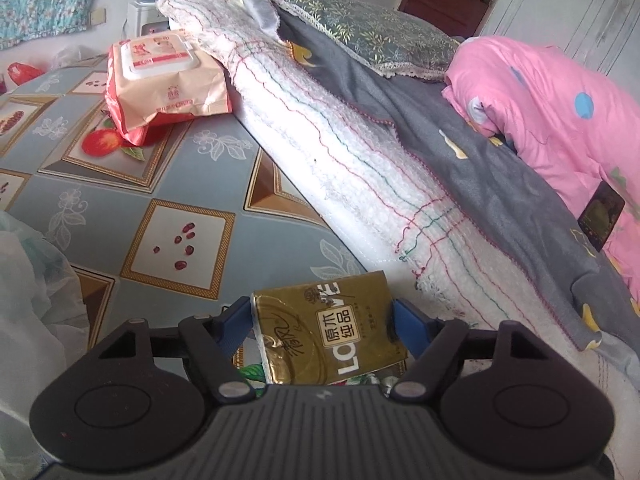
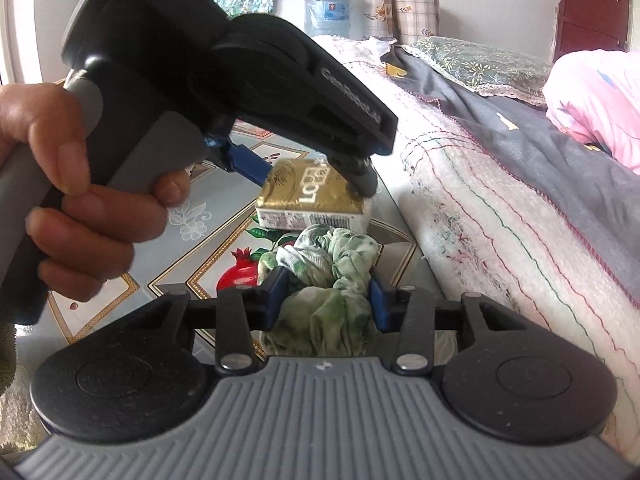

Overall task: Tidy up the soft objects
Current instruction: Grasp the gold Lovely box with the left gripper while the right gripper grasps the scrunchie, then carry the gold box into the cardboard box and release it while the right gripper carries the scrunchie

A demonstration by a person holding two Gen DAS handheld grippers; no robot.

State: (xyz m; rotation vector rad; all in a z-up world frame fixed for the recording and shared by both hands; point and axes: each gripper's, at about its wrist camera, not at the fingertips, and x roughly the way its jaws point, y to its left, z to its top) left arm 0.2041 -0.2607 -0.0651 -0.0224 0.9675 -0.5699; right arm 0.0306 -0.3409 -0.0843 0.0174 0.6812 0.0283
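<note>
the left hand-held gripper (image 1: 322,322) tilts down over the counter (image 1: 120,184), clamped on a gold tissue pack (image 1: 326,330). at six o'clock in its own view, the right hand-held gripper (image 2: 326,300) is clamped on a crumpled green cloth (image 2: 332,276), whose lower end is hidden. only the left view shows the wet wipes pack (image 1: 168,76) at ten o'clock.

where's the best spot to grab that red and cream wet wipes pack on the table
Grip the wet wipes pack across its two long soft sides, below the stiff flip lid. It lies flat on the table, lid up, with its right edge against the white blanket, so coming from above and the open left side looks easiest.
</note>
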